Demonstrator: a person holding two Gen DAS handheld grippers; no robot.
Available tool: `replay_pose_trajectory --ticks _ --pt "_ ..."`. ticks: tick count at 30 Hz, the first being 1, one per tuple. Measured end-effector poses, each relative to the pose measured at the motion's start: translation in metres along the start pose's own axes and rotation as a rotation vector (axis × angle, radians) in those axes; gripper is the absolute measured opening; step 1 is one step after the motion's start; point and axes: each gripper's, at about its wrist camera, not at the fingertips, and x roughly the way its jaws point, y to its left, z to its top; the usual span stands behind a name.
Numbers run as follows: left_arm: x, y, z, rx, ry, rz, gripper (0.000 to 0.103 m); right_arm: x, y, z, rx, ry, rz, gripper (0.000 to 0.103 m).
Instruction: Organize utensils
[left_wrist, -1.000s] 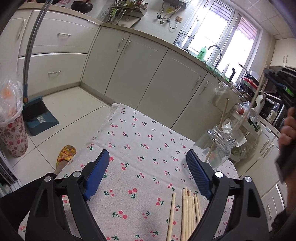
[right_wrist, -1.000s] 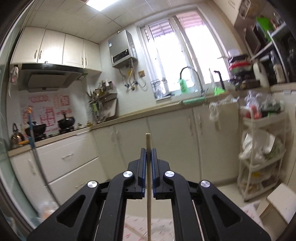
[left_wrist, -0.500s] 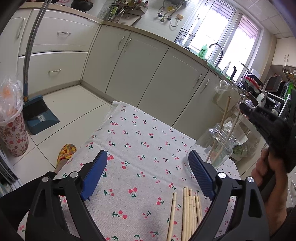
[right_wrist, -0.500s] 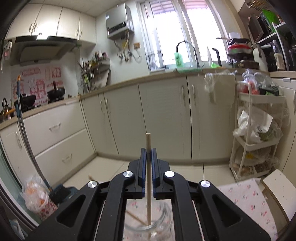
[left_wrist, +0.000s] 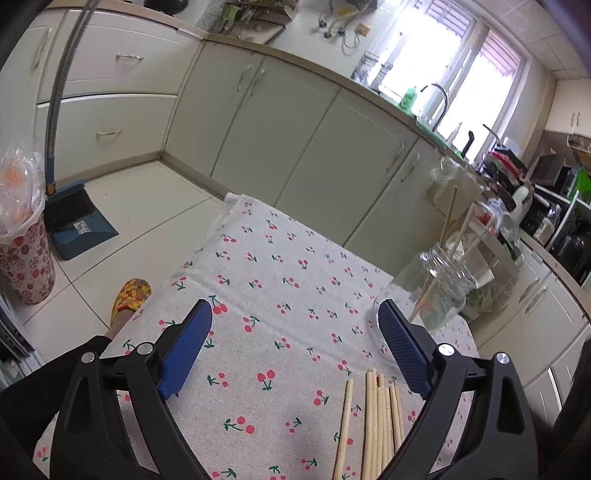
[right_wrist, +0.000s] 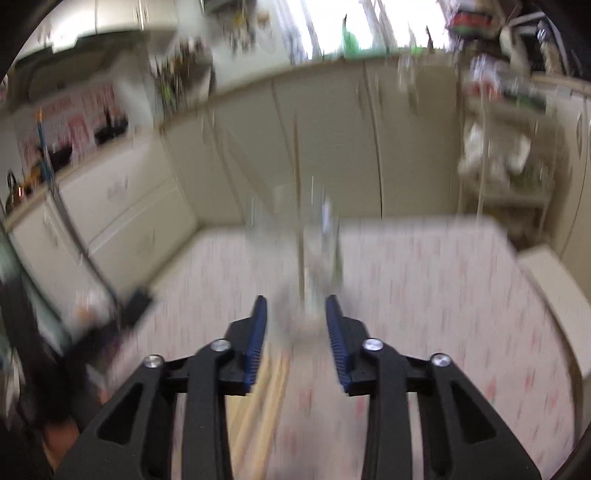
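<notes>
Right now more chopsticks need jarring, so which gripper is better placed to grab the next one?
Right gripper: jaws just opened, empty, above the loose chopsticks. Left gripper gapes wide beside the jar.

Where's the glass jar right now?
In the left wrist view the glass jar stands at the right on the cherry-print cloth, chopsticks leaning inside it, beyond the loose chopsticks lying near the bottom edge.
</notes>
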Motion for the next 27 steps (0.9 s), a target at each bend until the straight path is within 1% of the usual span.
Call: replay_pose_trajectory --ticks 2,4,5,8,11,13,15,17,21,22,23,24,26,27 --pt "0.001 -0.003 -0.001 0.021 0.055 0.003 0.088 0.005 0.005 -0.016 -0.027 0.060 -0.005 0.017" --pt "0.002 -0.004 -0.004 0.038 0.102 0.018 0.088 0.013 0.010 -0.022 -0.043 0.106 -0.003 0.016" --pt "0.000 -0.004 -0.006 0.044 0.122 0.016 0.088 0.015 0.012 -0.023 -0.050 0.112 -0.008 0.015" --pt "-0.006 -0.004 -0.009 0.068 0.151 0.026 0.088 0.027 0.017 -0.021 -0.057 0.143 -0.012 0.014" --pt "-0.012 -0.004 -0.010 0.090 0.159 0.026 0.089 0.037 0.018 -0.019 -0.072 0.174 -0.020 0.014" --pt "-0.015 -0.004 -0.011 0.101 0.165 0.025 0.089 0.039 0.019 -0.019 -0.078 0.179 -0.019 0.014" --pt "-0.015 -0.007 -0.013 0.118 0.176 0.025 0.089 0.039 0.021 -0.019 -0.105 0.182 -0.045 0.014" --pt "-0.015 -0.010 -0.015 0.139 0.191 0.018 0.089 0.040 0.018 -0.019 -0.102 0.192 -0.048 0.014" --pt "-0.012 -0.023 -0.019 0.222 0.223 0.031 0.089 0.039 0.017 -0.019 -0.150 0.204 -0.086 0.013" --pt "-0.010 -0.029 -0.021 0.269 0.239 0.049 0.089 0.038 0.015 -0.019 -0.160 0.211 -0.097 0.012" --pt "-0.008 -0.033 -0.023 0.295 0.249 0.053 0.089 0.037 0.013 -0.021 -0.165 0.218 -0.099 0.010" --pt "-0.006 -0.037 -0.025 0.323 0.260 0.055 0.089 0.034 0.008 -0.023 -0.167 0.222 -0.095 0.010" --pt "0.003 -0.047 -0.028 0.392 0.293 0.082 0.089 0.027 0.000 -0.026 -0.167 0.228 -0.096 0.009" --pt "0.006 -0.050 -0.029 0.408 0.301 0.089 0.089 0.025 -0.005 -0.026 -0.162 0.229 -0.095 0.008"
